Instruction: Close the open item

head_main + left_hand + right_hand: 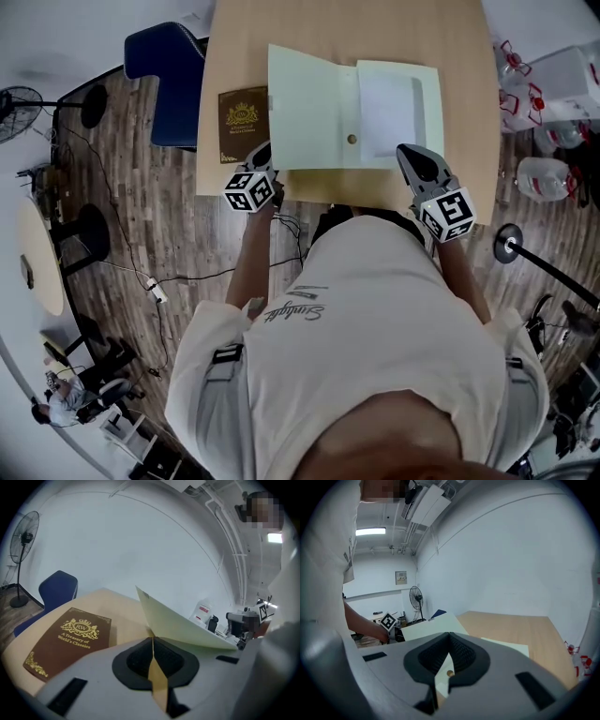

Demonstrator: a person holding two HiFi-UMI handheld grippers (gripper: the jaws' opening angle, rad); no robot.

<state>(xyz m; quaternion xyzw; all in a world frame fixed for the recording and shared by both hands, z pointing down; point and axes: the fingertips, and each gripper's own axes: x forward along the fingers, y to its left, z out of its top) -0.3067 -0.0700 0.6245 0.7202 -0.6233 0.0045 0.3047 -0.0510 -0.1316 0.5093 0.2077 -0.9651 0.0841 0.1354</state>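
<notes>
While the pale green folder (319,112) lies open on the surface (469,56), the left gripper (264,153) pinches its left flap's near corner with its fingers, and that flap stands tilted up. The right gripper (406,152) hovers at the near edge, fingers pressed together, empty. Closing looks barely begun: the flap isn't folded over yet.

Even bright indoor light, soft shadows, strong fisheye bending, dark vignetted corners

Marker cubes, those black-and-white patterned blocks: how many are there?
2: one cube at the left, near the brown book; the other cube at the right, near the open folder.
</notes>
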